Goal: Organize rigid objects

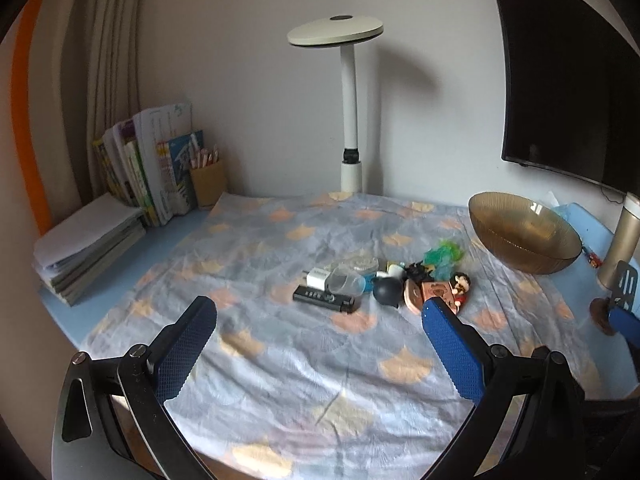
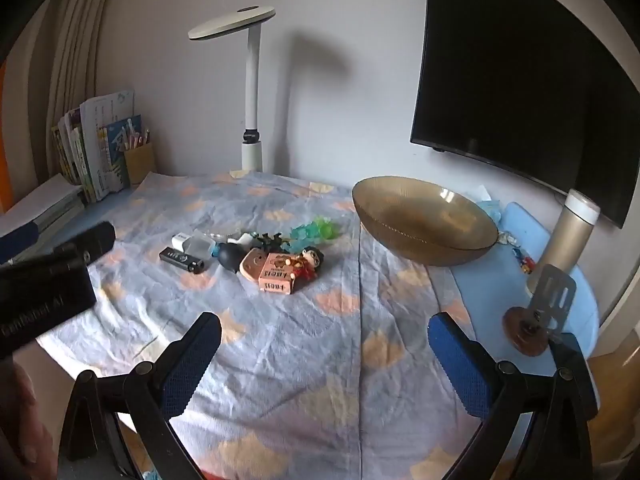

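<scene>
Two handheld grippers hover above a table draped in a crinkled cloth [image 1: 280, 368] printed with peach fan shapes on grey-blue. The left gripper [image 1: 320, 316] has its jaws spread wide apart, holding nothing; its fingers [image 1: 188, 344] are flat pads of dimpled blue rubber on black metal arms. The right gripper [image 2: 324, 332] is likewise spread apart and holds nothing.

Ahead of both grippers lies a small heap of hard objects: a slim black remote [image 1: 324, 298], a white charger plug [image 1: 318, 278], a clear plastic cup [image 1: 344, 280] on its side, a round dark ball-like item [image 1: 386, 292], a pink card box [image 2: 276, 278] with red characters too small to read, a small doll figure [image 2: 310, 260] and green frilly plastic [image 2: 316, 230].

Ahead and right of the heap sits a wide, ribbed amber glass bowl [image 2: 424, 248]. A gold flask [image 2: 568, 236] stands further right. Far ahead stand a white disc-headed lamp [image 1: 348, 96], upright books [image 1: 152, 168] and a pencil pot [image 1: 208, 184]. The left gripper's black body, seen from the right camera, carries pale lettering, too blurred to read.
</scene>
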